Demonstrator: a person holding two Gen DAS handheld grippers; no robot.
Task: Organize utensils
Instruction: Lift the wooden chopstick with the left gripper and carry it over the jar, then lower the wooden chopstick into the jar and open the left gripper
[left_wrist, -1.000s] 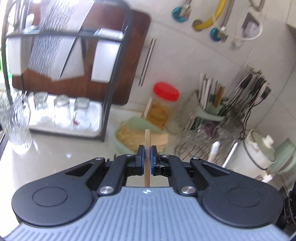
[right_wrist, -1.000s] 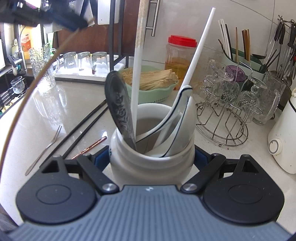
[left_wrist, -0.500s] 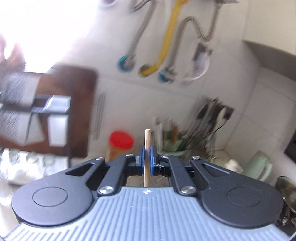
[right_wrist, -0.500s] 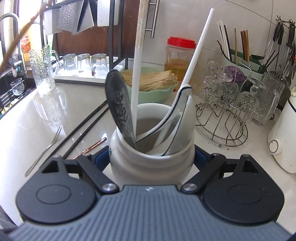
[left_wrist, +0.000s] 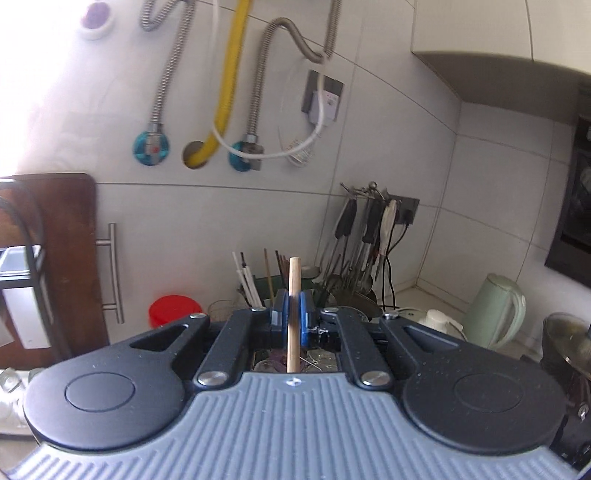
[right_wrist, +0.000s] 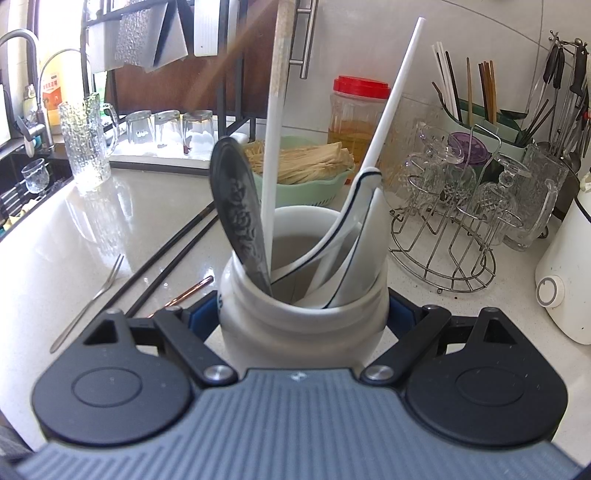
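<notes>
My left gripper (left_wrist: 293, 314) is shut on a plain wooden chopstick (left_wrist: 294, 273), which stands upright between the blue pads, raised in front of the tiled wall. My right gripper (right_wrist: 303, 314) is shut on a white ceramic jar (right_wrist: 306, 336) standing on the counter. The jar holds a dark patterned spoon (right_wrist: 240, 214), two long white chopsticks (right_wrist: 273, 147) and white spoons with a blue rim (right_wrist: 354, 206). Left of the jar on the counter lie two black chopsticks (right_wrist: 173, 254), a copper-coloured chopstick (right_wrist: 188, 291) and a small fork (right_wrist: 92, 299). A faint brown streak crosses the right wrist view's upper left.
Behind the jar are a green basket of pale sticks (right_wrist: 303, 173), a red-lidded jar (right_wrist: 358, 114), a wire rack of glasses (right_wrist: 454, 221) and a green utensil holder (right_wrist: 480, 110). A white appliance (right_wrist: 565, 280) stands right, a glass mug (right_wrist: 86, 147) and a sink (right_wrist: 22, 177) left.
The left wrist view has swung up and to the right, from the dish rack to the wall pipes and corner, with the chopstick still gripped. The right gripper and the jar have not moved.
</notes>
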